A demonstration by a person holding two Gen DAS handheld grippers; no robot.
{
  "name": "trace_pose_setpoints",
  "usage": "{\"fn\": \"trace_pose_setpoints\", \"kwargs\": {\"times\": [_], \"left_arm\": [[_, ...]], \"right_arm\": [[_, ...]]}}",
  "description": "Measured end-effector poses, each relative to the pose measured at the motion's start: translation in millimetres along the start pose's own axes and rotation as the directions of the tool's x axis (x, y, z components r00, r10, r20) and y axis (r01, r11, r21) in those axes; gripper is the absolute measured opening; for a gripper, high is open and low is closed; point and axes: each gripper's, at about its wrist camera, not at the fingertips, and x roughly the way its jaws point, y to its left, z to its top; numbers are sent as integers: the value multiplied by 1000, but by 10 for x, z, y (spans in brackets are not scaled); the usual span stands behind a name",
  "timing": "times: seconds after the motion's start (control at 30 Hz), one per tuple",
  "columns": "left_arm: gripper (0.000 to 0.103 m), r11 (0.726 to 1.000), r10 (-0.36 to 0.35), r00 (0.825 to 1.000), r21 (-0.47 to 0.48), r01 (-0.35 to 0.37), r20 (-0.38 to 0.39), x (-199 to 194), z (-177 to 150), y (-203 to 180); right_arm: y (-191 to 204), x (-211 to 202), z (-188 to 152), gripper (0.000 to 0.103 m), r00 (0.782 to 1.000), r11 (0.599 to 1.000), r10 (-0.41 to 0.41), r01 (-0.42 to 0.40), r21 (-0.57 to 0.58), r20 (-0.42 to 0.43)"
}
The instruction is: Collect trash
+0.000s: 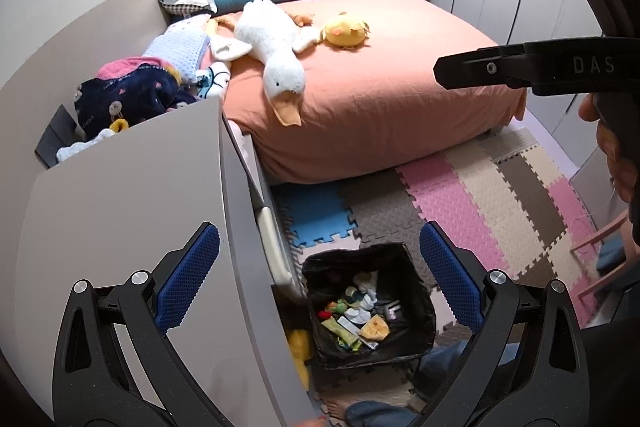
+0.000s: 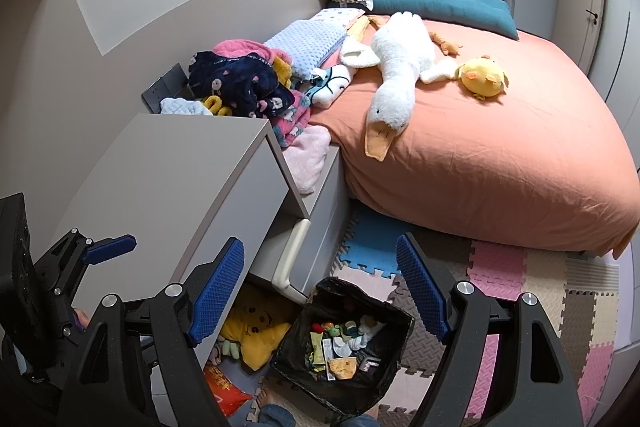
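In a bedroom with foam floor mats, your 2 grippers, left gripper and right gripper, hang wide open and empty above the filled bin at lower centre, apparently between pickups; next, find remaining trash.

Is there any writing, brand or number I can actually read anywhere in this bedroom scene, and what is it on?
"DAS": pale letters on the black body of the right gripper, cut off by the edge of the left wrist view.
Navy garment: a pale band of letters, too blurred to read.
Red packet on the floor: yellow print, unreadable.
Wrappers in the bin: print too small to read.
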Motion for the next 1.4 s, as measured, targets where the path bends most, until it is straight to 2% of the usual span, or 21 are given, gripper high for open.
{"fn": "trace_pose_setpoints", "kwargs": {"times": [0.77, 1.4], "left_arm": [[96, 1000, -13, 999, 5, 14, -37, 21, -26, 90], [96, 999, -19, 1000, 39, 20, -17, -47, -63, 7]], "right_arm": [[-9, -192, 33, 79, 1000, 1000, 7, -7, -16, 20], [29, -243, 37, 79, 1000, 1000, 6, -6, -18, 28]]}}
